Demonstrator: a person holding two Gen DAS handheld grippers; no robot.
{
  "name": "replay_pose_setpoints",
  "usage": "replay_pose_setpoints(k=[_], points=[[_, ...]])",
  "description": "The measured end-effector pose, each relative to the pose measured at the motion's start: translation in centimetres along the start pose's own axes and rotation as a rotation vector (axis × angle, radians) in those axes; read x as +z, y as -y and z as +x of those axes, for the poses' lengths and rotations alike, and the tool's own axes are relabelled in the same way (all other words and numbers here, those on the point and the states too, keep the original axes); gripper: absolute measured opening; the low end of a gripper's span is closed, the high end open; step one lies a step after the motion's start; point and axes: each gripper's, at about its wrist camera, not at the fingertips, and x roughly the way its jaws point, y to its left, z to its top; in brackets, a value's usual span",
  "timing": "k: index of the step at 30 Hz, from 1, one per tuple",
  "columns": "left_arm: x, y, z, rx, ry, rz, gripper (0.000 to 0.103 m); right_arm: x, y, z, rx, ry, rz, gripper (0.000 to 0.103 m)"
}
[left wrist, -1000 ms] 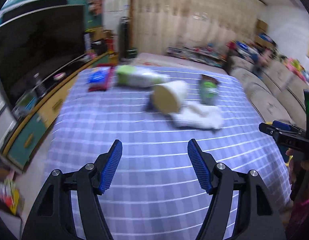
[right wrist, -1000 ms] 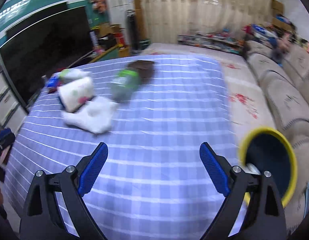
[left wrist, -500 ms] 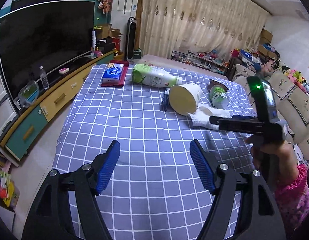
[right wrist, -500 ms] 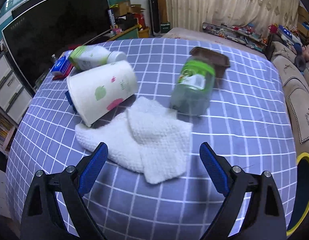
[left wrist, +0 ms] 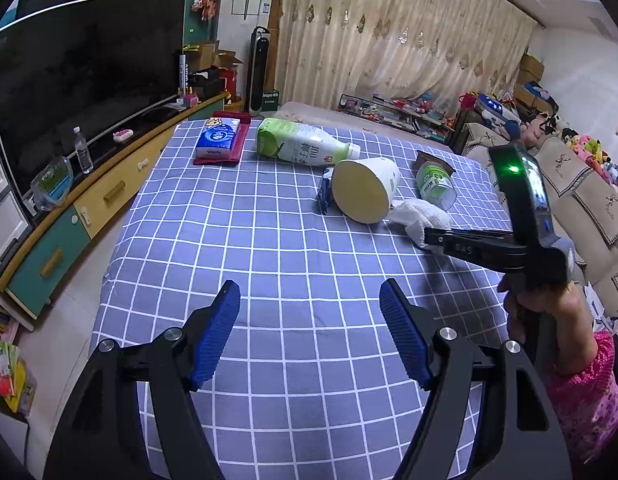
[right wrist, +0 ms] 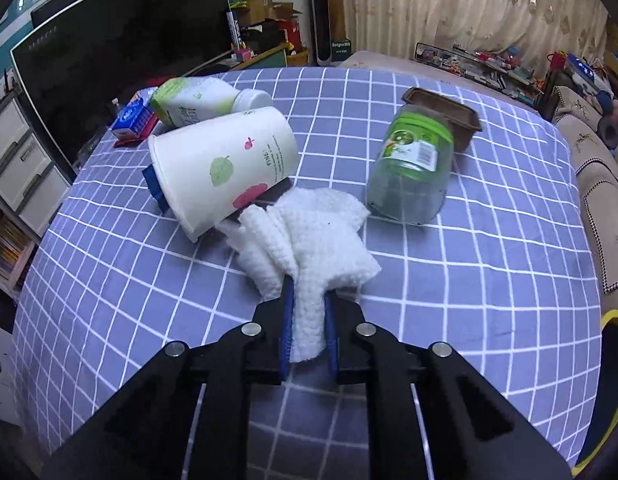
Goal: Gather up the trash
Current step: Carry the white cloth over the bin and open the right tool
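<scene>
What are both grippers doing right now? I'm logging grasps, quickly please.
Left gripper: open, nothing between its fingers.
Right gripper: closed on the white cloth.

A large dark television (left wrist: 81, 92) stands along the counter's left edge on a long low cabinet (left wrist: 93, 204) with yellow and teal drawers. Beige curtains (left wrist: 393, 36) cover the far wall beyond a black tower fan (left wrist: 259, 70). By the right edge runs a beige sofa (left wrist: 581, 196), apparently heaped with soft toys.
</scene>
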Motion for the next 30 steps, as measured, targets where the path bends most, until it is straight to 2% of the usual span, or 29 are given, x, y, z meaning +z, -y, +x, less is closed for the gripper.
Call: replay_pose_setpoints(k=[8, 12, 16, 21, 25, 30], points=[[0.0, 0.7, 0.4, -0.010, -0.007, 0.018, 0.072, -2.6, 2.1, -6.2, 0.041, 0.084, 0.032, 0.013], [0.2, 1.5, 0.5, -0.019, -0.010, 0.037, 0.072, -4.3, 4.4, -9.4, 0.022, 0.123, 0.066, 0.013], [0.3, 2.9, 0.6, -0.032, -0.011, 0.059, 0.072, -5.8, 7.6, -12.1, -0.031, 0.159, 0.120, 0.013], [0.4, 4.5, 1.3, -0.052, -0.015, 0.086, 0.073, -8.5, 14.0, -15.2, -0.144, 0.190, 0.238, 0.014], [0.7, 6.5, 1.9, -0.074, -0.024, 0.110, 0.073, -11.0, 19.4, -16.2, -0.237, 0.173, 0.339, 0.015], [0.9, 8.7, 2.6, -0.087, -0.033, 0.142, 0.073, -14.1, 25.3, -15.4, -0.327, 0.112, 0.434, 0.017]])
